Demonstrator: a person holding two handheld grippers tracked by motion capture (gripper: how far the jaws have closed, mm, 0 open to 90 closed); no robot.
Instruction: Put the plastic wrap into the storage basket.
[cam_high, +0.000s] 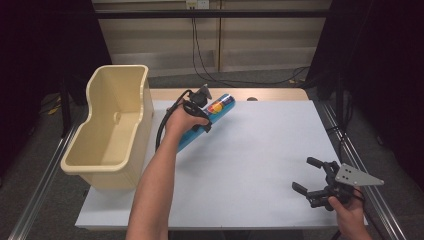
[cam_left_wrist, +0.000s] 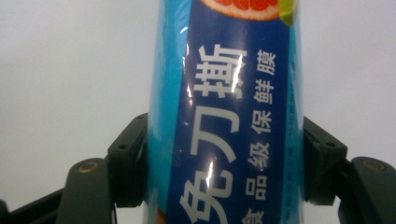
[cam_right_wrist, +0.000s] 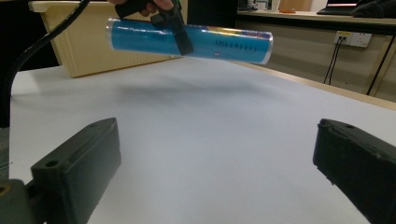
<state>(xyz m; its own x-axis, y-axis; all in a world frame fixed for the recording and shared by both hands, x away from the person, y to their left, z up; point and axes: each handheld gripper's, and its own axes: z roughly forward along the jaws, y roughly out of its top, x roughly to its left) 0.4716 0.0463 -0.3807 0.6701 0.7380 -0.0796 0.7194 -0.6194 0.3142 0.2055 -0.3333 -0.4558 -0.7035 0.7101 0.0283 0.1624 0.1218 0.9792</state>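
A long blue tube (cam_high: 220, 106) with a fruit picture and white printed characters hangs over the back left of the white table (cam_high: 260, 165). My left gripper (cam_high: 202, 120) is shut across its middle. In the left gripper view the tube (cam_left_wrist: 224, 93) sits between both pads, which press on its sides. From the right gripper view the tube (cam_right_wrist: 224, 44) hangs level, clear of the table, in the left gripper (cam_right_wrist: 180, 35). My right gripper (cam_high: 305, 174) rests near the front right corner, its jaws wide open with nothing between them (cam_right_wrist: 215, 158).
A tall cream plastic bin (cam_high: 100, 160) stands at the table's left edge, beside the left forearm; it looks empty inside. It also appears behind the tube as the cream bin (cam_right_wrist: 93, 56). Black cables hang by the back wall. Metal rails run along both table sides.
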